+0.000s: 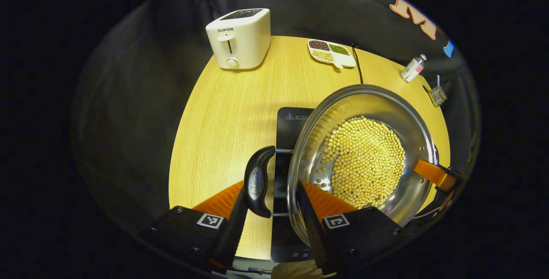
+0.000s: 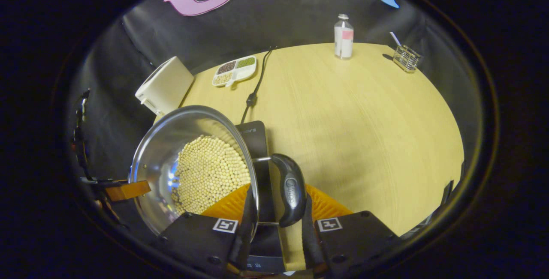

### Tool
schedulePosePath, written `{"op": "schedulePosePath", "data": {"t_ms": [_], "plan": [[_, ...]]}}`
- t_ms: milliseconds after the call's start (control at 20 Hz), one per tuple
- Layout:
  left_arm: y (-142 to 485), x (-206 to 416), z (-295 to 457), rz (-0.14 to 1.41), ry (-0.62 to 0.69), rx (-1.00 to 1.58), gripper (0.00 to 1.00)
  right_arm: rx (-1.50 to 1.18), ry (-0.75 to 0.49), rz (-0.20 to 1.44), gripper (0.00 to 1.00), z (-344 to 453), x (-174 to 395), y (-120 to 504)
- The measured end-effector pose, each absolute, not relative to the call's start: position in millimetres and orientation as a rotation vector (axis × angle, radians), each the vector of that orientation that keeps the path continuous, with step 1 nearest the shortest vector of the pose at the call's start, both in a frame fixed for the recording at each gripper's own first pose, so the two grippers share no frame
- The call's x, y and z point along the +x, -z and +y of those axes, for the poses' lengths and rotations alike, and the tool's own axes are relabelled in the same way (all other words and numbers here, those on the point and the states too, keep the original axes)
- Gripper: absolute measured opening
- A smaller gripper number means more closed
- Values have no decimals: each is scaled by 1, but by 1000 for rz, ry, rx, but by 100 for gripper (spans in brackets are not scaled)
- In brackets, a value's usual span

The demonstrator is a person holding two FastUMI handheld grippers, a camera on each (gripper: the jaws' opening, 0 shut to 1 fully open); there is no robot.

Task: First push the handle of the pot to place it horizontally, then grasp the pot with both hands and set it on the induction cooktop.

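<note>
In the left gripper view a white toaster (image 1: pixel 238 37) stands at the tabletop's (image 1: pixel 231 112) far left corner, with a divided dish of 3 kinds of grain (image 1: pixel 330 52) along the far edge to its right. A small bottle (image 1: pixel 413 68) and a wire holder (image 1: pixel 437 95) sit at the far right edge. Near the front edge the black induction cooktop (image 1: pixel 291 121) lies under the steel pot (image 1: pixel 411 116), which carries a heap of yellow beans (image 1: pixel 364 161). The left gripper (image 1: pixel 272 204) has its jaws clenched across the pot's left handle (image 1: pixel 256 180), 1 finger outside the black grip and 1 inside the rim. The right gripper (image 1: pixel 435 174) shows at the pot's opposite rim.

In the right gripper view the right gripper's jaws likewise grasp the pot's right handle (image 2: pixel 290 188), 1 finger inside the bowl, 1 outside. Whether the pot rests on the cooktop or hangs just above it is hard to judge.
</note>
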State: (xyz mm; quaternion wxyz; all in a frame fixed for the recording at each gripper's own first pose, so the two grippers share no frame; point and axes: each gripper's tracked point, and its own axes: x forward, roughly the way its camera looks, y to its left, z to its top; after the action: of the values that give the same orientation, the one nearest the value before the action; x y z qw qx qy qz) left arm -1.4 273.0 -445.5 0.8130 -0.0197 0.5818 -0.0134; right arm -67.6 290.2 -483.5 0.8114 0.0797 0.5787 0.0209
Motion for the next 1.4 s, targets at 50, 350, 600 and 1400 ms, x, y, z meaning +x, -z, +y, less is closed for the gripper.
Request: {"op": "schedulePosePath", "data": {"t_ms": [50, 350, 600, 1400], "plan": [[447, -3, 273, 1241, 25, -34, 73, 170, -42, 1234, 48, 289, -68, 483], [450, -9, 278, 1234, -29, -63, 75, 187, -32, 1195, 66, 289, -62, 474], [440, -5, 287, 1160, -99, -67, 95, 167, -47, 1162, 94, 286, -58, 466], [118, 60, 132, 212, -146, -26, 96, 45, -81, 290, 92, 126, 54, 169]]}}
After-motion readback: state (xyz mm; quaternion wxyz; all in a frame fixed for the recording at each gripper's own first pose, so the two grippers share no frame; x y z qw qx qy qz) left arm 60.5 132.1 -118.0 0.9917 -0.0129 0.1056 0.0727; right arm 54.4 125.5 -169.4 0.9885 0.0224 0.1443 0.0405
